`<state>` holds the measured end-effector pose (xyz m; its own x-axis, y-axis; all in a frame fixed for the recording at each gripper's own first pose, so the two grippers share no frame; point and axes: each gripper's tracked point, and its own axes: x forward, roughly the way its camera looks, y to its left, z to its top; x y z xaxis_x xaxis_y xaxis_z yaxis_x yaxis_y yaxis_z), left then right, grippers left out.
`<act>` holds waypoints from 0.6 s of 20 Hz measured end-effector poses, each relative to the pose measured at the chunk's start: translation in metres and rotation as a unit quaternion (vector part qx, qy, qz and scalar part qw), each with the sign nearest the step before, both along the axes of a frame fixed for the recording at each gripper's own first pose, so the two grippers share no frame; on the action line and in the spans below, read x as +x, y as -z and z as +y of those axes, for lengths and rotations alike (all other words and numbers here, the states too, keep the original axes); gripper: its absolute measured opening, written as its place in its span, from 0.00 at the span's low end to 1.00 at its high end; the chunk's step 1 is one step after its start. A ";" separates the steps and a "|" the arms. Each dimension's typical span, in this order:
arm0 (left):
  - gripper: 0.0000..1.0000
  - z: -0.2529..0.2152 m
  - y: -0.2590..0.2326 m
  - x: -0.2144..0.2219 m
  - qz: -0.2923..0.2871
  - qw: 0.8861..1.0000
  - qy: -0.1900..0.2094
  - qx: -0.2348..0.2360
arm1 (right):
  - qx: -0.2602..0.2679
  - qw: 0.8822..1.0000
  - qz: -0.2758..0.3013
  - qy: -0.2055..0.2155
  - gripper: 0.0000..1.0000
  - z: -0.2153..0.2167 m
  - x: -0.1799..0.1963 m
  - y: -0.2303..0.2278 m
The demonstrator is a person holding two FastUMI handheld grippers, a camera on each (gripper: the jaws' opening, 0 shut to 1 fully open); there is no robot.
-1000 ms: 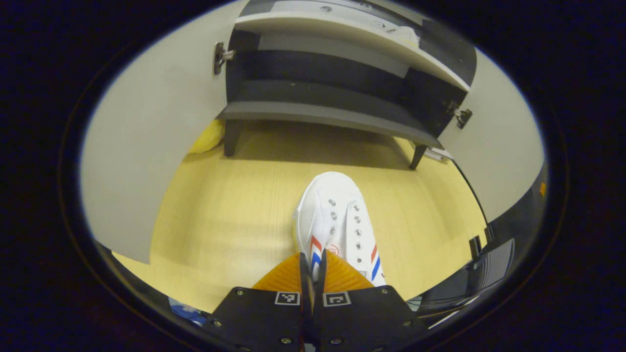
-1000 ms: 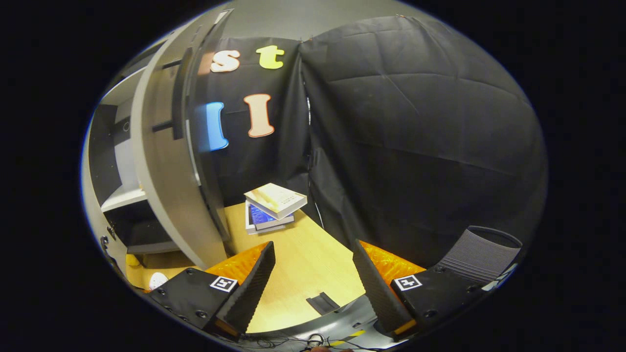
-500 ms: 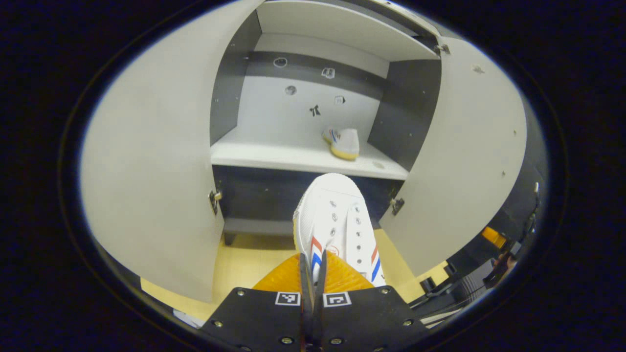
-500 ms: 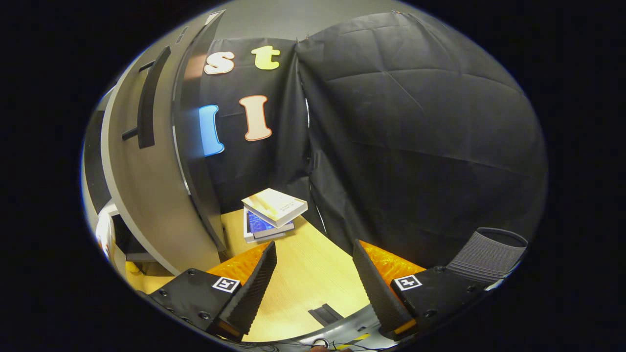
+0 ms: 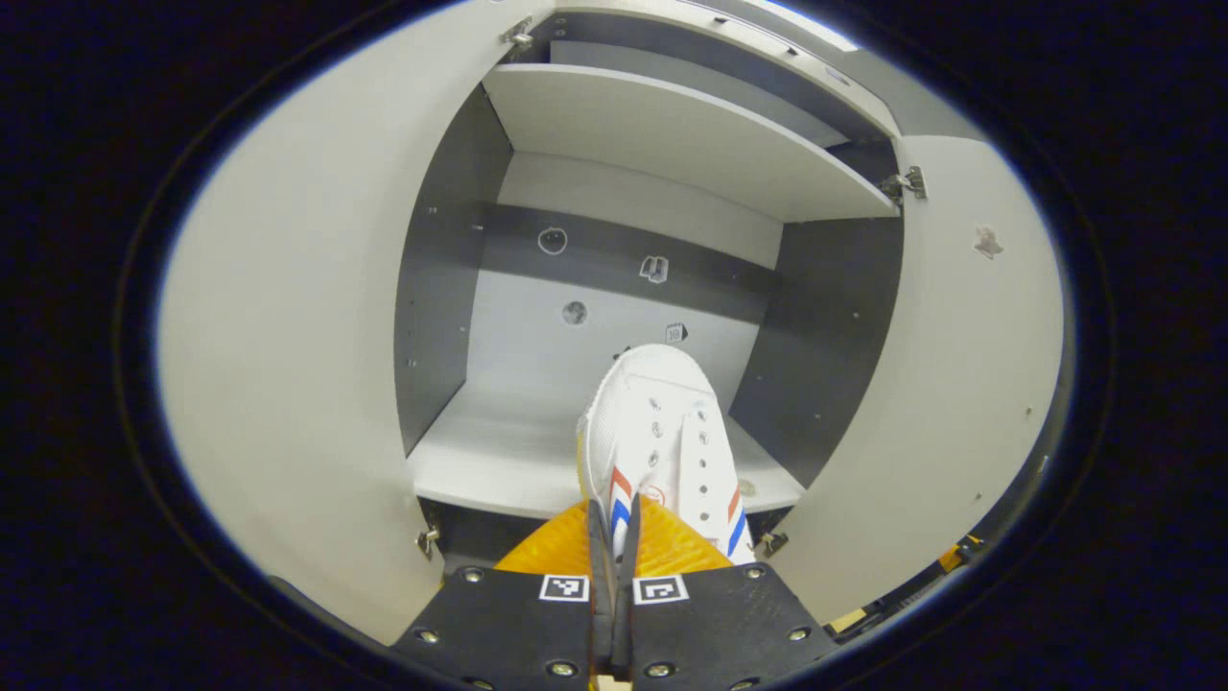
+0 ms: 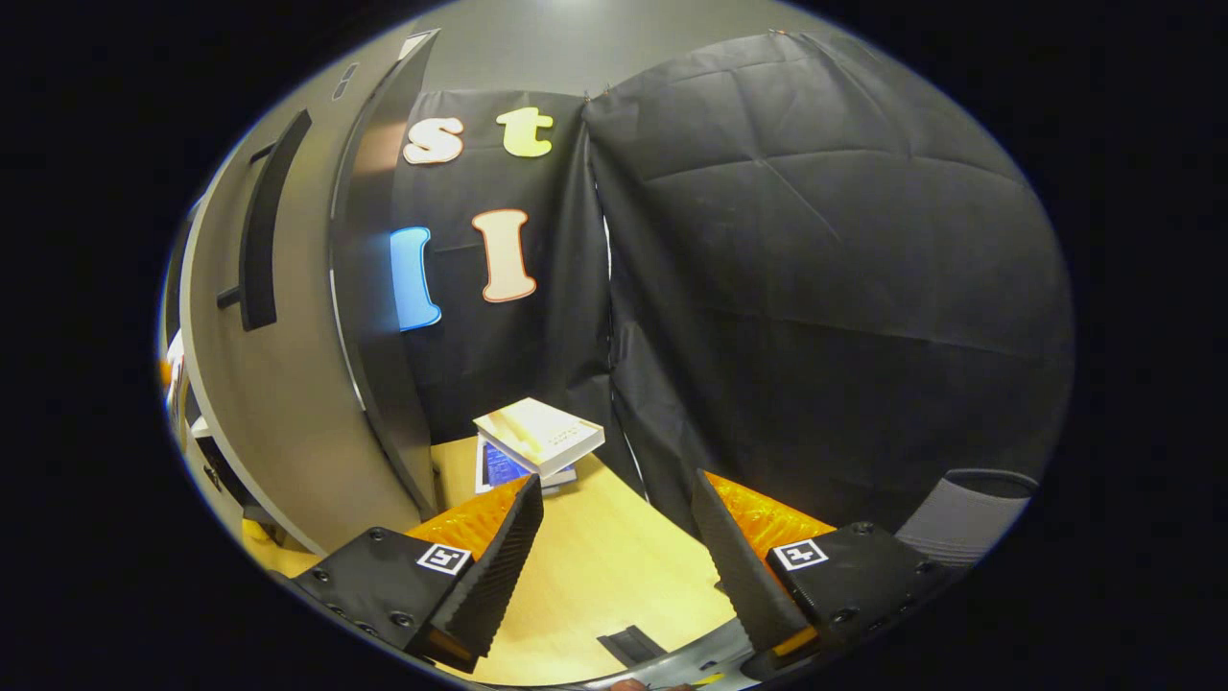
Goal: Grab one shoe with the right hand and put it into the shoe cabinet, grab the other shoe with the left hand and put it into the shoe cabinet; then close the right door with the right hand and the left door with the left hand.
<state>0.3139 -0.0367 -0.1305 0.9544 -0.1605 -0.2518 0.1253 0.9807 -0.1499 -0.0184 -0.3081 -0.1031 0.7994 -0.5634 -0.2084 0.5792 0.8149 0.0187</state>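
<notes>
In the left gripper view my left gripper (image 5: 614, 537) is shut on the heel end of a white canvas shoe (image 5: 662, 437) with red and blue stripes. The shoe's toe points into the open shoe cabinet (image 5: 451, 288), just above its pale middle shelf (image 5: 499, 451). The cabinet's left door (image 5: 288, 345) and right door (image 5: 950, 384) both stand open on either side. In the right gripper view my right gripper (image 6: 614, 537) is open with nothing between its fingers, over the wooden floor beside the outer face of the open right door (image 6: 288, 384) with its dark handle (image 6: 257, 240).
A stack of books (image 6: 537, 441) lies on the wooden floor (image 6: 614, 576) against the black cloth wall. A grey ribbed bin (image 6: 969, 509) stands at the right edge. A pale upper shelf (image 5: 672, 134) spans the cabinet above the middle shelf.
My left gripper has risen and moved forward with the shoe, from floor level to the middle shelf's mouth, hiding the other shoe seen earlier. The right gripper has swung slightly right.
</notes>
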 end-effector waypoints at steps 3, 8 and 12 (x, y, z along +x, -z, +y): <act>0.02 0.001 -0.015 0.030 -0.026 0.999 -0.015 0.012 | -0.028 0.999 -0.005 -0.015 0.98 -0.002 0.002 -0.008; 0.02 0.004 -0.016 0.073 -0.040 0.999 -0.036 0.010 | -0.023 0.999 -0.033 -0.011 0.98 -0.017 0.005 -0.022; 0.02 0.007 -0.005 0.091 -0.025 0.998 -0.051 0.007 | -0.034 0.999 -0.038 0.001 0.98 -0.042 0.007 -0.028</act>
